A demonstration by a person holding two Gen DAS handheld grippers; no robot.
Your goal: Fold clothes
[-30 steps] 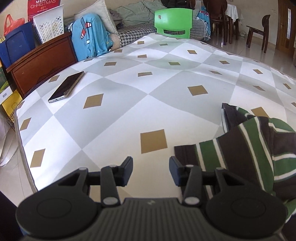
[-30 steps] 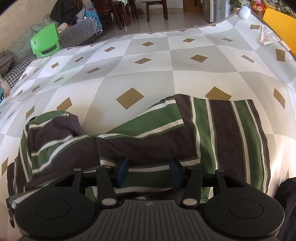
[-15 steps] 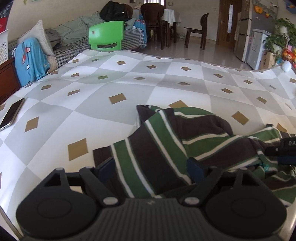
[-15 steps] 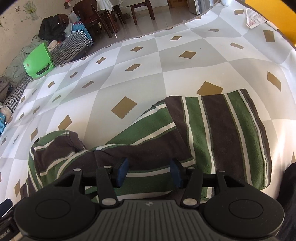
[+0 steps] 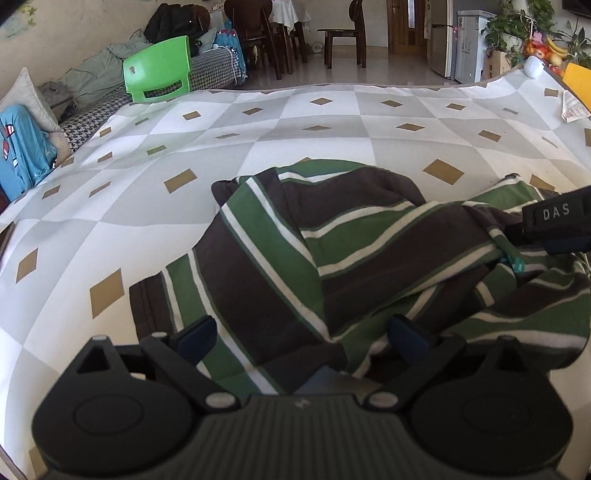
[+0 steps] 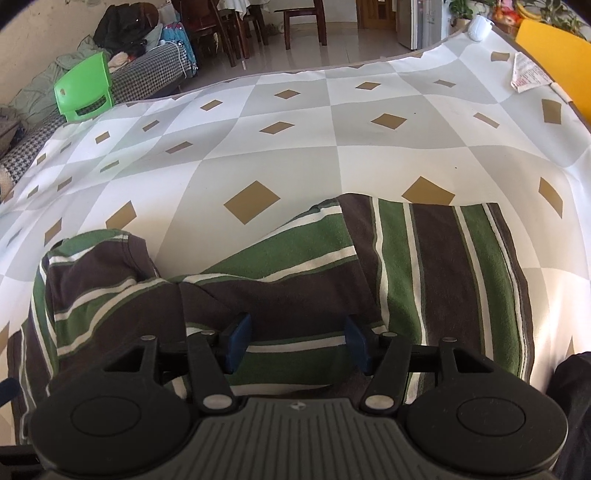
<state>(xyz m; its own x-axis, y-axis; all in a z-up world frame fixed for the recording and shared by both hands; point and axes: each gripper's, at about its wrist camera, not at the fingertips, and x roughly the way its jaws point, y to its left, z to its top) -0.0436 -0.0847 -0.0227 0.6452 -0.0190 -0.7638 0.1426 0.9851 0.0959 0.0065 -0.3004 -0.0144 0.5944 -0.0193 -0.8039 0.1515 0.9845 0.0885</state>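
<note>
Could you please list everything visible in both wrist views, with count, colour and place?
Striped garment: one, green, brown and white, crumpled on the near cloth.
Patterned cloth: one, white and grey with tan diamonds, covering the surface.
Plastic chair: one, green, beyond the far left edge.
Printed paper: one, white, far right corner.
Wooden chairs: several, dark, in the background room.
Left gripper: one, black, open over the garment.
Right gripper: one, black, open over the garment.

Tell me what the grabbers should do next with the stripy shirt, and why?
Probably close the left gripper on the striped shirt. Its fingers are spread wide around a bunched fold of the cloth, and the right gripper is open too, so nothing is held yet.
</note>
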